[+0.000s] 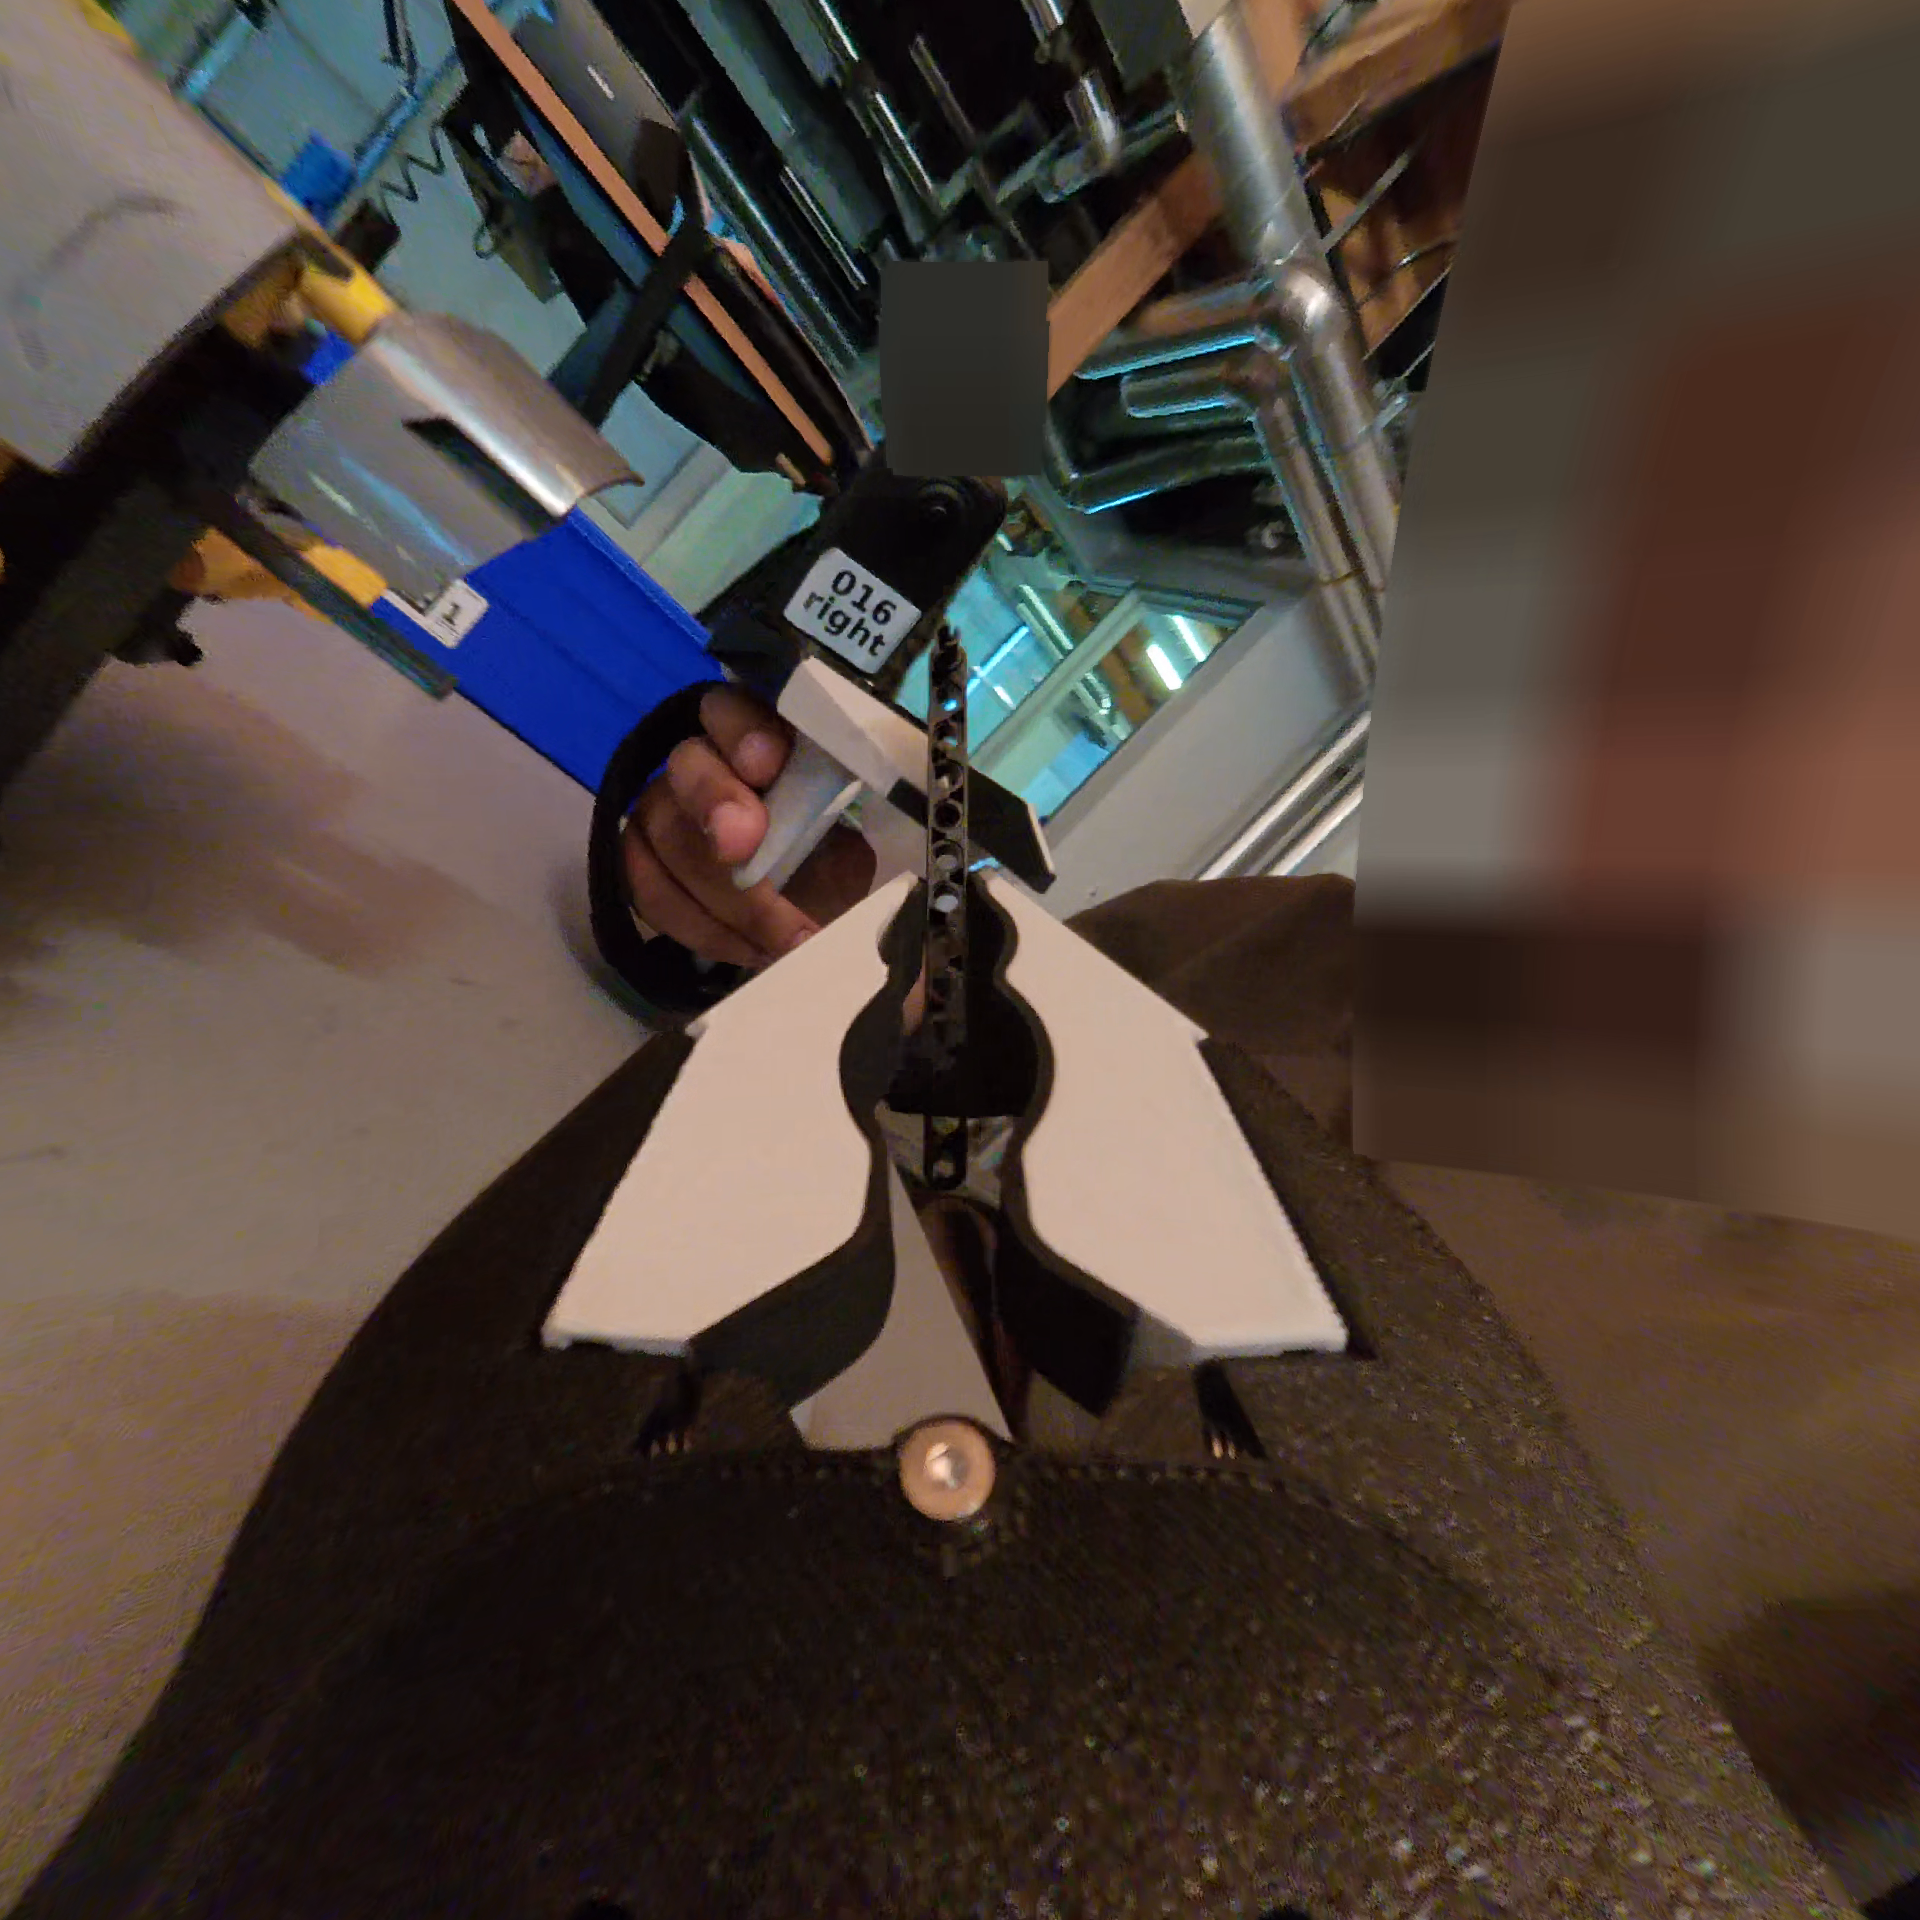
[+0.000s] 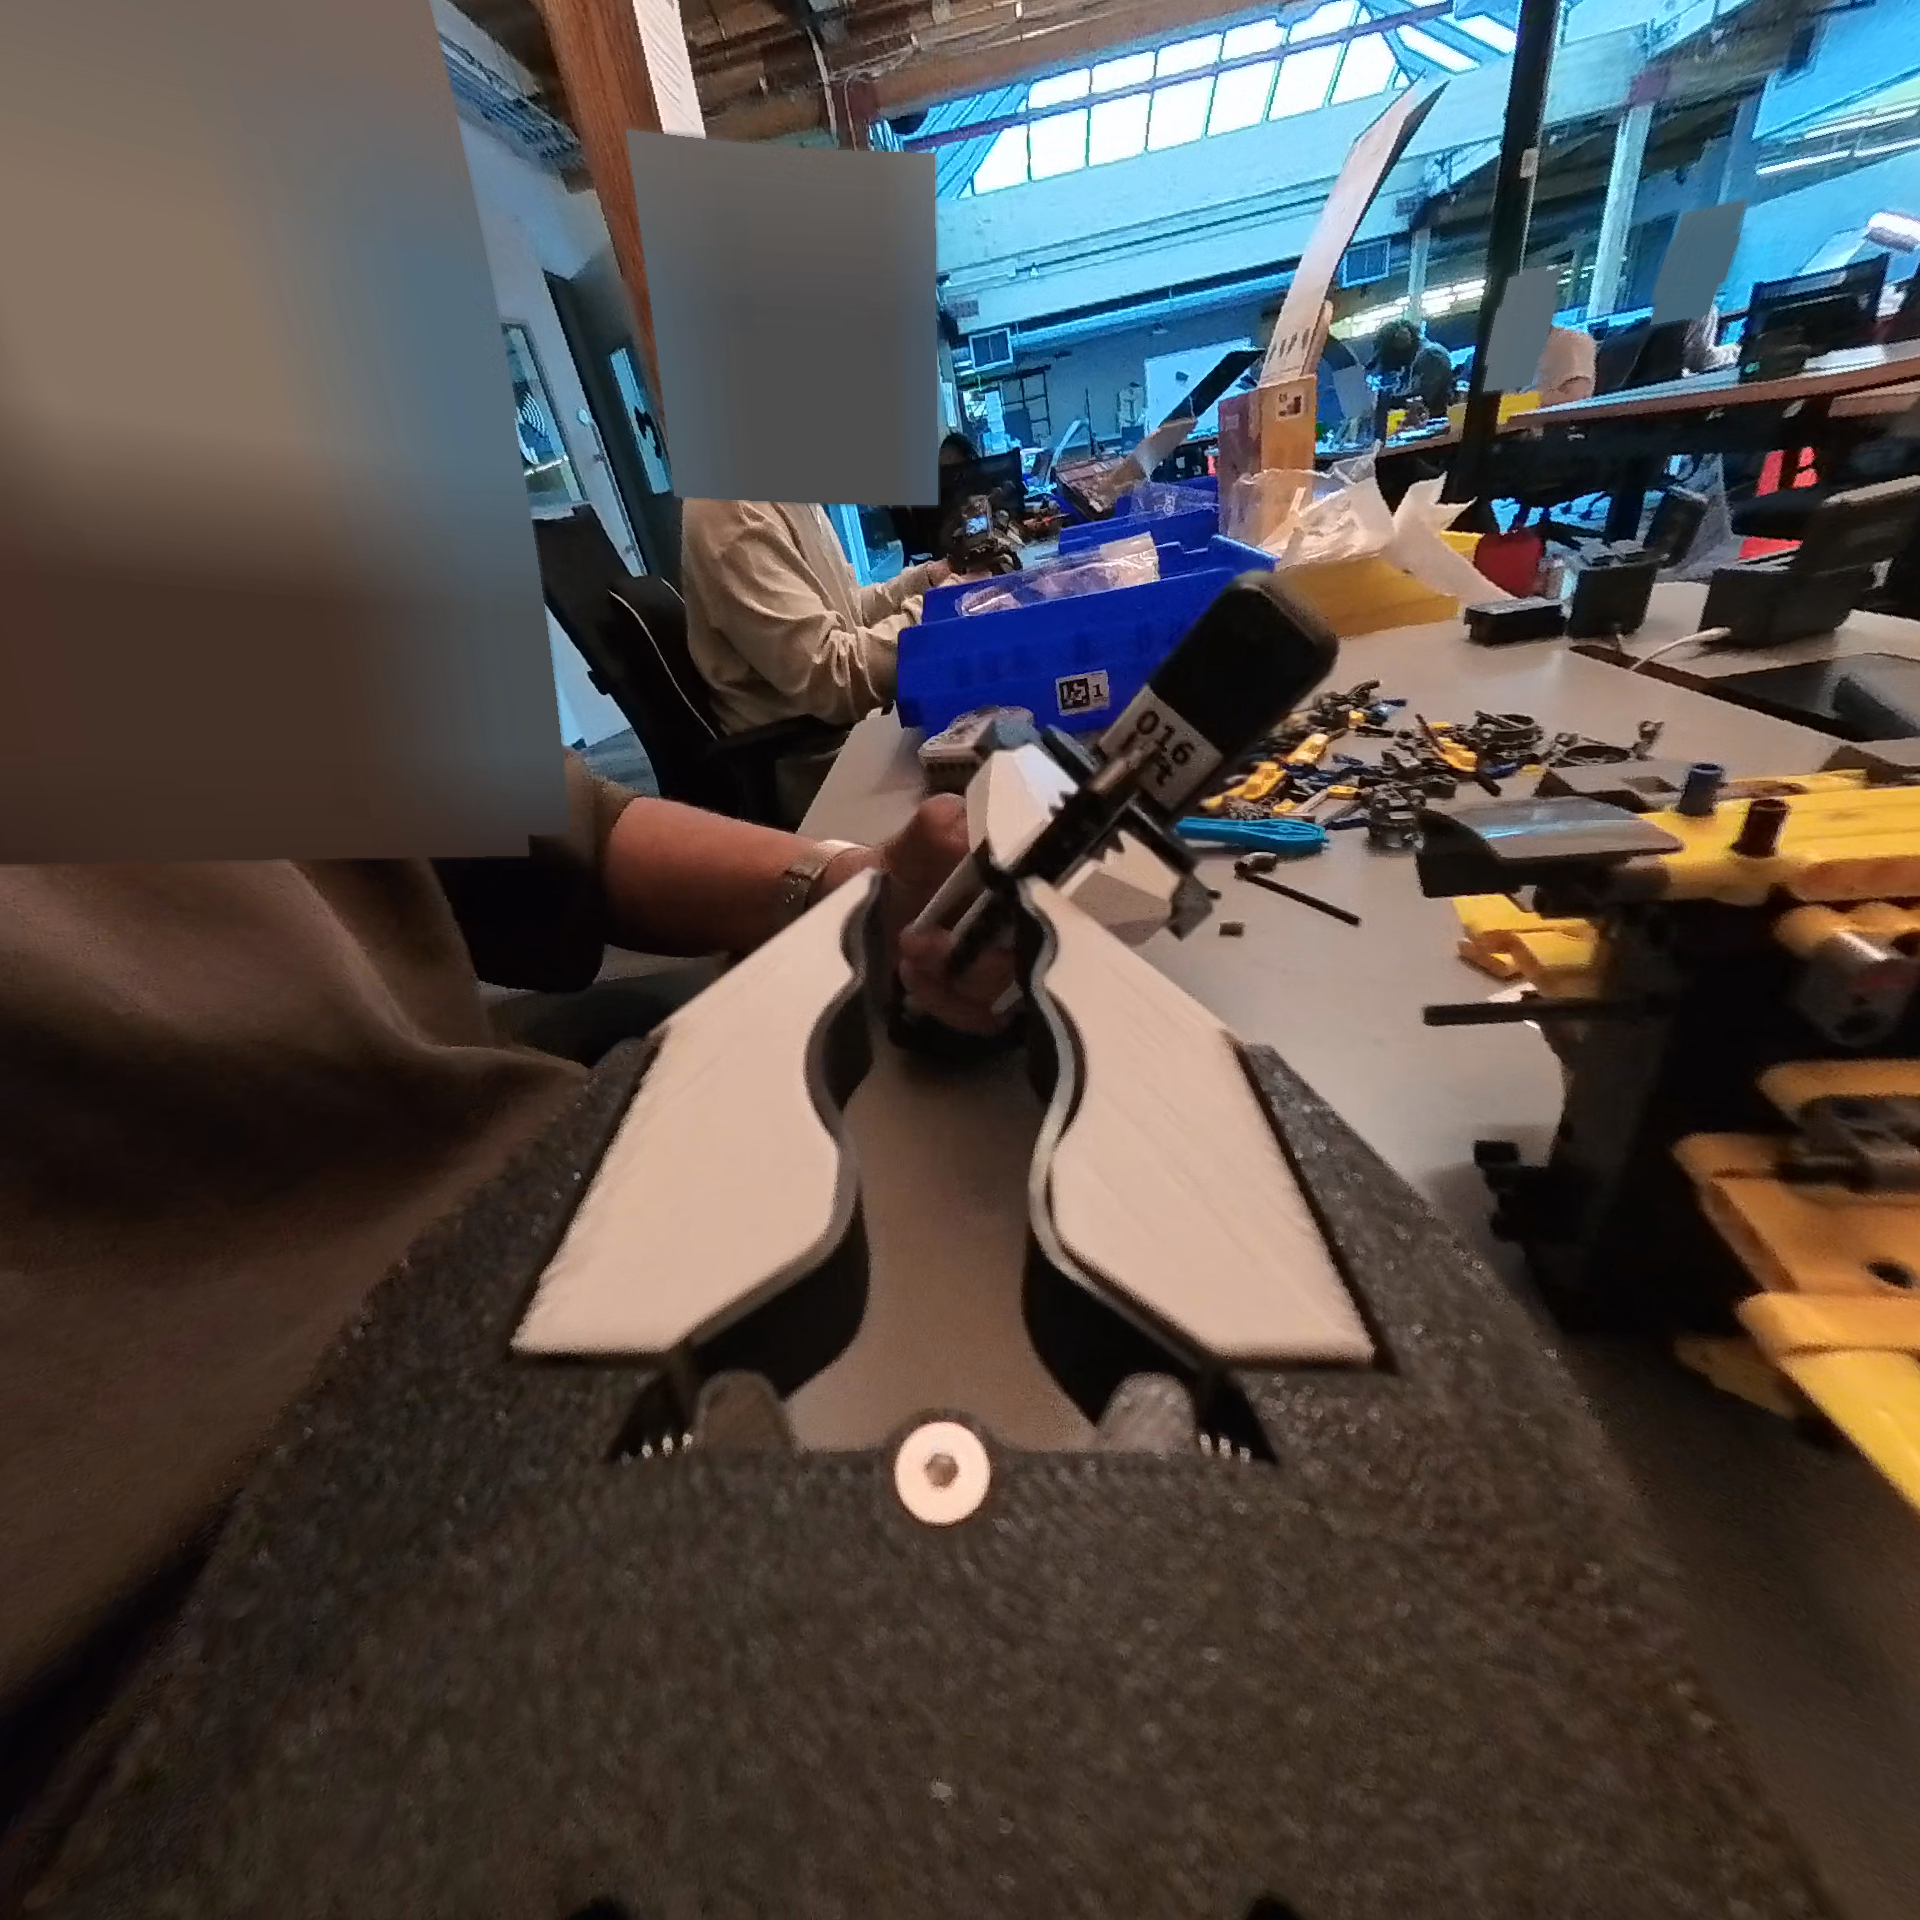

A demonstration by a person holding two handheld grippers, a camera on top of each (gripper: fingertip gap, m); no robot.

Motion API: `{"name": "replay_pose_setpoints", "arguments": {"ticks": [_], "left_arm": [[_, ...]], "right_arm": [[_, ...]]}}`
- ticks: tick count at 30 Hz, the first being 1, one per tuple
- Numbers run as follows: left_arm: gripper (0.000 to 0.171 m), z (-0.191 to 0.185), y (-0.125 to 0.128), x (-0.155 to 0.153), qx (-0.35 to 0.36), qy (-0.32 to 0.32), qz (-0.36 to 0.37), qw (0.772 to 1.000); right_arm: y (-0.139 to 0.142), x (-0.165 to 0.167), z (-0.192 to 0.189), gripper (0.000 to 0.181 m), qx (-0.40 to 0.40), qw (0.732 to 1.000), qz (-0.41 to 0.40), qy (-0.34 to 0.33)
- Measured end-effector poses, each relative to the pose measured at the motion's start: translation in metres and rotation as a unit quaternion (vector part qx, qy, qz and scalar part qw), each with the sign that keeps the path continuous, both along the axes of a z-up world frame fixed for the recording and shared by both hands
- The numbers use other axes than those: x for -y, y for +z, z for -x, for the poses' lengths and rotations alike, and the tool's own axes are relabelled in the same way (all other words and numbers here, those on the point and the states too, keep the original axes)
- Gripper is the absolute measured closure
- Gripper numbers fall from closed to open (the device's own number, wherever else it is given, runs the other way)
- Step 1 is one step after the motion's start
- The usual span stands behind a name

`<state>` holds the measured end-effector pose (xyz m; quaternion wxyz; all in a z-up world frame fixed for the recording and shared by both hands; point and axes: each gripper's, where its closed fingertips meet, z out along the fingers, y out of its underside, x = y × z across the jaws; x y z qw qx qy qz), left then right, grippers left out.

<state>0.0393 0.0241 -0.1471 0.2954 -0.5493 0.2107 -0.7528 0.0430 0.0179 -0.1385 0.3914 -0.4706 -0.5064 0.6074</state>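
Workshop clutter fills the background: long benches, ducting, skylights, and a person in a pale top seated at the far end of the grey tabletop (image 2: 1351, 997).

Closest to the left wrist camera, the left gripper (image 1: 943, 894) has its white fingers closed on a long black perforated plastic beam (image 1: 948, 831) — the strip runs between the pads and sticks out well past the tips, held in the air in front of a brown-sleeved person. Just beyond it, the right gripper (image 1: 914, 769), carried in a bare hand (image 1: 707, 831), has its own white fingers around the same beam farther up; whether they actually touch it I cannot tell.

From the right wrist view, those fingers (image 2: 727, 1164) stand apart with a clear gap and nothing pressed between the pads. The left gripper (image 2: 1081, 862) sits just ahead of them, near the tabletop's near edge.

Along the right edge of the tabletop stands a partly built yellow-and-black brick-kit vehicle (image 2: 1704, 1039). Loose small black, yellow and blue parts (image 2: 1455, 758) lie scattered toward the middle, and blue plastic bins (image 2: 1018, 644) with clear bags sit at the far left side.

As for progress, the model looks only partly assembled, with many parts unused; the beam is in hand, not yet fitted anywhere.
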Motion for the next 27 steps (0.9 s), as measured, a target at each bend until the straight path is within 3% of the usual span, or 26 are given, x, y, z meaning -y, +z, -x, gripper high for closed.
{"name": "replay_pose_setpoints", "arguments": {"ticks": [3, 10, 14, 18, 20, 22, 25, 27], "left_arm": [[0.167, -0.005, 0.0, 0.003, 0.013, -0.038, 0.031, 0.999], [0.168, -0.006, 0.004, 0.013, 0.028, -0.065, 0.027, 0.997], [0.168, -0.012, 0.005, 0.031, 0.023, -0.11, 0.012, 0.994], [0.167, -0.017, 0.004, 0.046, 0.014, -0.144, -0.006, 0.989], [0.164, -0.017, 0.001, 0.041, 0.003, -0.128, -0.004, 0.992], [0.15, -0.015, -0.003, 0.03, -0.018, -0.081, -0.015, 0.996], [0.141, -0.004, -0.005, 0.018, -0.063, -0.016, -0.066, 0.996], [0.128, 0.011, 0.007, 0.007, -0.08, 0.052, -0.119, 0.988]], "right_arm": [[-0.001, 0.0, 0.001, 0.159, -0.002, 1.0, -0.001, -0.005], [-0.003, -0.005, 0.0, 0.163, 0.007, 1.0, 0.001, -0.01], [-0.001, 0.015, 0.002, 0.155, 0.002, 0.997, 0.043, 0.056], [0.007, 0.031, 0.002, 0.17, -0.016, 0.993, 0.069, 0.097], [0.008, 0.028, 0.003, 0.171, -0.012, 0.995, 0.061, 0.077], [0.011, 0.015, 0.002, 0.172, -0.02, 0.999, 0.041, 0.028], [0.007, -0.01, -0.002, 0.171, 0.005, 0.999, 0.001, -0.046], [0.001, -0.024, -0.004, 0.173, 0.026, 0.995, -0.027, -0.09]]}}
